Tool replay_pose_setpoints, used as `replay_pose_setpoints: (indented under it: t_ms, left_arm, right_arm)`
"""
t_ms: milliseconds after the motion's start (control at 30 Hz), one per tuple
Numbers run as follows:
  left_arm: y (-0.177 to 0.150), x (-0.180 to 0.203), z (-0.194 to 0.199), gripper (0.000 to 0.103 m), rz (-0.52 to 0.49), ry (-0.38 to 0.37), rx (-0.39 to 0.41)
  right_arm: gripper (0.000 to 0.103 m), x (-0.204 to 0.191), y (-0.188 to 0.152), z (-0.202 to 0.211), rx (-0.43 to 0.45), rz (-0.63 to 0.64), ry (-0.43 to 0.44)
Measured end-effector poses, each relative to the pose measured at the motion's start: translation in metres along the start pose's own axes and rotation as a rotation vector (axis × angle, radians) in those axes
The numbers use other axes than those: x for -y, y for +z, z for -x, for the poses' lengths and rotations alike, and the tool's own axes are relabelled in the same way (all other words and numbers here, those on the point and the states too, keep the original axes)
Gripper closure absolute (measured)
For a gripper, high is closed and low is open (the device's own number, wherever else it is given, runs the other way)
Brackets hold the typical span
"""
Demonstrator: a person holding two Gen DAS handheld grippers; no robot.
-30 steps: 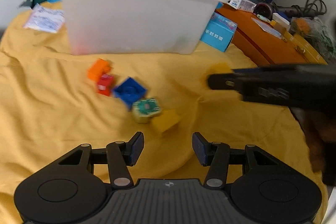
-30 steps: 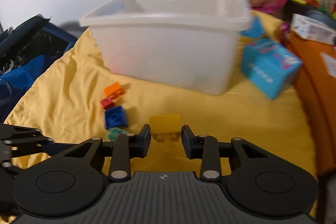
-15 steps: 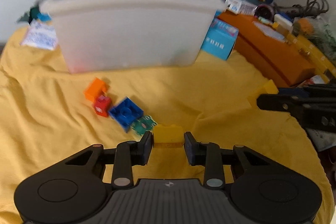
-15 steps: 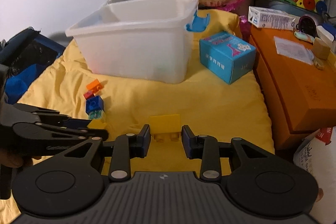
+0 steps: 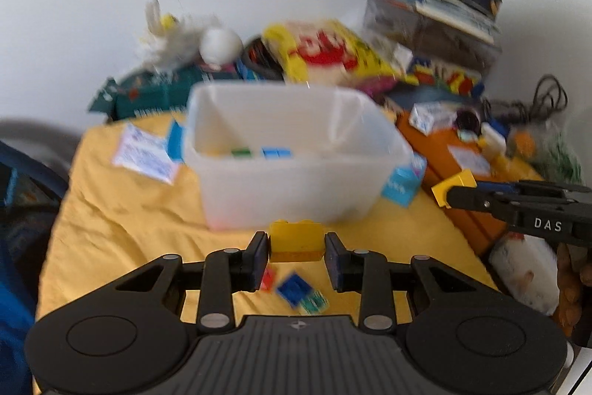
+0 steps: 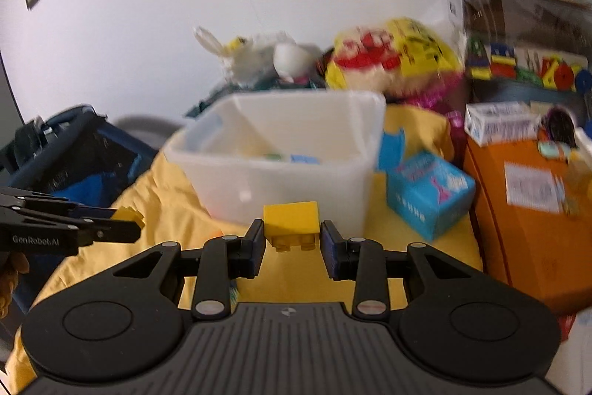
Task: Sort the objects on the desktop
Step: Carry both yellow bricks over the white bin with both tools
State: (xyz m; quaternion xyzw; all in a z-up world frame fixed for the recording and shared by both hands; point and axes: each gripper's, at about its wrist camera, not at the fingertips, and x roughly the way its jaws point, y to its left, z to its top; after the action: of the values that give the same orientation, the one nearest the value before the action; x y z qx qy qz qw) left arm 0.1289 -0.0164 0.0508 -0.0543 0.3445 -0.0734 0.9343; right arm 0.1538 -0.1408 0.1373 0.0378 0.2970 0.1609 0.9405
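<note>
So that both can be dropped into the translucent storage bin (image 5: 296, 187), a yellow toy brick (image 5: 296, 243) is held clamped in the left gripper (image 5: 296, 248) fingers and another yellow brick (image 6: 292, 223) in the right gripper (image 6: 292, 243) fingers, above the yellow cloth (image 5: 122, 210) near the bin's front wall.

A surface draped in yellow cloth (image 5: 122, 210) carries a translucent white bin (image 5: 292, 180), a blue box (image 6: 429, 195) beside it, a white packet (image 5: 146, 158) — and small loose blocks (image 5: 296, 287).
</note>
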Motion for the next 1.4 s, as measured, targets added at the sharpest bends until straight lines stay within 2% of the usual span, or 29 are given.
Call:
replay_pose_setpoints:
  t_ms: [333, 533, 833, 1067, 1400]
  left_arm:
    - [0.055, -0.011, 0.022, 0.067, -0.022, 0.02, 0.101]
    - [0.081, -0.016, 0.022, 0.067, -0.019, 0.014, 0.131]
    - [0.126, -0.021, 0.011, 0.067, -0.053, 0.018, 0.139]
    - [0.155, -0.024, -0.004, 0.067, -0.068, 0.026, 0.12]
    - [0.158, -0.023, -0.039, 0.067, -0.071, 0.051, 0.054]
  right_arm:
    - [0.067, -0.015, 0.053, 0.01, 0.076, 0.02, 0.011]
    - [0.067, -0.017, 0.082, 0.013, 0.109, 0.045, 0.007]
    - [0.067, -0.01, 0.125, 0.005, 0.111, 0.06, 0.004]
    - [0.067, 0.001, 0.152, -0.016, 0.062, 0.048, -0.014]
    - [0.067, -0.001, 0.159, -0.049, 0.009, 0.073, -0.012]
